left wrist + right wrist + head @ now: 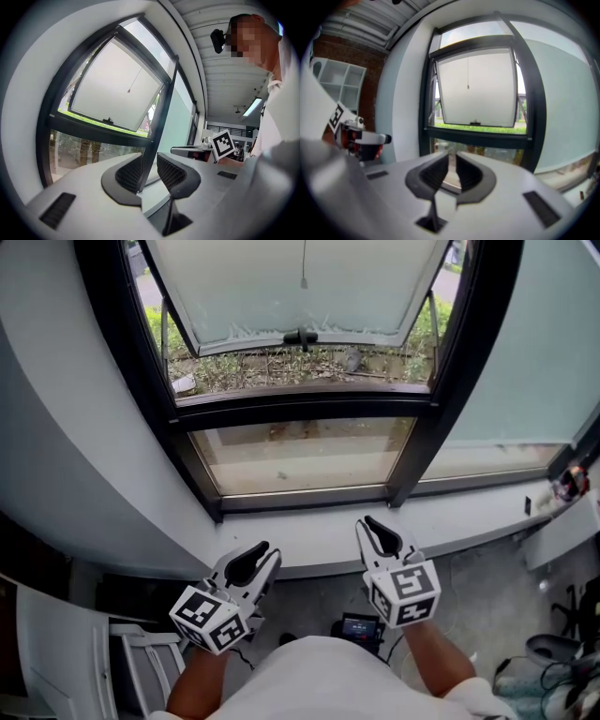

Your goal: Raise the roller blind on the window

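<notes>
hanging cord [303, 268] far from left gripper [263, 552], right gripper [367, 522]

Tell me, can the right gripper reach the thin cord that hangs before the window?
Probably yes. Nothing stands between the right gripper and the cord: it hangs free before the tilted pane. The jaws stand apart and empty, but the gripper is low by the sill, so it must go up.

A white shelf unit [344, 82] is standing against a brick wall [333, 49]; a lit device [359, 626] and tangled cables [553, 673] are lying on the floor [487, 587].
</notes>
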`<act>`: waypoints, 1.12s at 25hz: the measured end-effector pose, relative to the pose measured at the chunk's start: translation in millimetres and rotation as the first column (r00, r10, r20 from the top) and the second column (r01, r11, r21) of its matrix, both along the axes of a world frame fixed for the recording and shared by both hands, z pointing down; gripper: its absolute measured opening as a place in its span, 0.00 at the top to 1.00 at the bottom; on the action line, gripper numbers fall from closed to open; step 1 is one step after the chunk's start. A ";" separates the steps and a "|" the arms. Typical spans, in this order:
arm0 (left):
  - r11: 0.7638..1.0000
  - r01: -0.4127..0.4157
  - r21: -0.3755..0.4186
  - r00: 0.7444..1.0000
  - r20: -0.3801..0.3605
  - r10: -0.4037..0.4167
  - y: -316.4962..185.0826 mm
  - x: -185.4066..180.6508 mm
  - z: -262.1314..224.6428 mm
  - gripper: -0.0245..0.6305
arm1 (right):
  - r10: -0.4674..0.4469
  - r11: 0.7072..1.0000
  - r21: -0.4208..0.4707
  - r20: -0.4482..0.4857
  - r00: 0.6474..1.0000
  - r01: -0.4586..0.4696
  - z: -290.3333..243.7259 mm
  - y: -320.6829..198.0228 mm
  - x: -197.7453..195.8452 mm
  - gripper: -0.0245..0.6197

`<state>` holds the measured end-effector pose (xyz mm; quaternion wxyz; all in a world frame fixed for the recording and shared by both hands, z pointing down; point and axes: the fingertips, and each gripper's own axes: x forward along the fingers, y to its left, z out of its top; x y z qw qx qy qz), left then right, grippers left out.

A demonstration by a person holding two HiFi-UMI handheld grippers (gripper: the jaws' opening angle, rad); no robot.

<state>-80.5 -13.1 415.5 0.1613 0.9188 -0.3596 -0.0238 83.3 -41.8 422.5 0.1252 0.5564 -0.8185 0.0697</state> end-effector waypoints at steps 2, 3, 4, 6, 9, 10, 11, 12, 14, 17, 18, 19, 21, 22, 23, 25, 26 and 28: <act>1.000 0.002 -0.002 1.000 0.002 -0.002 0.4 8.1 0.1 0.79 | -0.004 1.000 0.001 -0.001 1.000 0.004 -0.6 -0.2 6.9 0.87; 1.000 0.001 -0.003 1.000 0.003 -0.001 0.8 12.5 0.1 0.79 | -0.005 1.000 -0.001 -0.001 1.000 0.005 0.4 -0.1 10.6 0.87; 1.000 -0.001 -0.003 1.000 0.003 0.001 1.3 16.7 0.2 0.79 | -0.005 1.000 -0.004 -0.003 1.000 0.005 1.9 0.0 14.3 0.87; 1.000 -0.001 -0.007 1.000 0.006 0.001 2.0 24.1 0.6 0.79 | -0.001 1.000 -0.011 -0.008 1.000 0.001 6.0 0.1 21.3 0.89; 1.000 -0.005 -0.019 1.000 0.011 0.006 3.7 33.0 2.9 0.79 | 0.001 1.000 -0.025 -0.011 1.000 -0.001 12.2 2.3 29.6 0.90; 1.000 -0.008 -0.021 1.000 0.012 0.009 4.2 36.0 4.0 0.79 | -0.002 1.000 -0.031 -0.011 1.000 0.001 14.1 3.2 31.7 0.91; 1.000 -0.012 -0.023 1.000 0.012 0.012 4.6 39.1 5.0 0.79 | -0.004 0.999 -0.036 -0.011 1.000 0.004 15.9 3.9 33.8 0.91; 1.000 -0.015 -0.024 1.000 0.012 0.015 4.9 42.1 5.9 0.79 | -0.005 0.999 -0.042 -0.012 1.000 0.005 17.5 4.5 35.9 0.92; 0.999 -0.021 -0.025 1.000 0.009 0.021 5.4 47.6 6.8 0.79 | -0.005 0.999 -0.051 -0.008 1.000 0.004 19.8 5.2 40.0 0.92; 0.999 -0.027 -0.030 1.000 0.009 0.027 6.5 54.8 7.3 0.79 | -0.005 0.998 -0.061 -0.006 1.000 0.004 22.1 6.3 44.7 0.93; 0.999 -0.029 -0.031 1.000 0.009 0.030 7.4 56.8 7.8 0.79 | -0.007 0.998 -0.063 -0.009 1.000 0.007 22.7 7.1 45.5 0.93; 0.999 -0.032 -0.031 0.999 0.009 0.032 8.5 58.7 8.0 0.79 | -0.010 0.998 -0.065 -0.011 1.000 0.009 23.2 8.2 45.9 0.93; 0.999 -0.037 -0.030 0.999 0.006 0.037 10.4 61.9 6.6 0.79 | -0.012 0.998 -0.069 -0.013 1.000 0.012 23.2 9.8 46.5 0.93; 0.999 -0.039 -0.029 0.999 0.003 0.039 10.9 63.3 4.7 0.79 | -0.014 0.998 -0.069 -0.015 1.000 0.012 22.6 9.8 46.5 0.93; 0.999 -0.040 -0.028 0.999 0.002 0.040 11.2 64.5 2.9 0.79 | -0.015 0.998 -0.067 -0.017 1.000 0.013 22.0 9.5 46.3 0.93; 0.999 -0.043 -0.028 0.999 0.001 0.043 11.5 66.0 1.7 0.79 | -0.016 0.998 -0.065 -0.023 1.000 0.015 21.8 8.7 45.9 0.93; 0.999 -0.045 -0.030 0.999 0.001 0.045 11.8 66.6 2.2 0.79 | -0.016 0.998 -0.065 -0.025 1.000 0.015 22.2 8.4 45.9 0.93; 0.998 -0.048 -0.035 0.999 0.001 0.048 12.2 67.3 3.6 0.79 | -0.017 0.998 -0.068 -0.029 0.999 0.015 23.3 7.8 45.8 0.93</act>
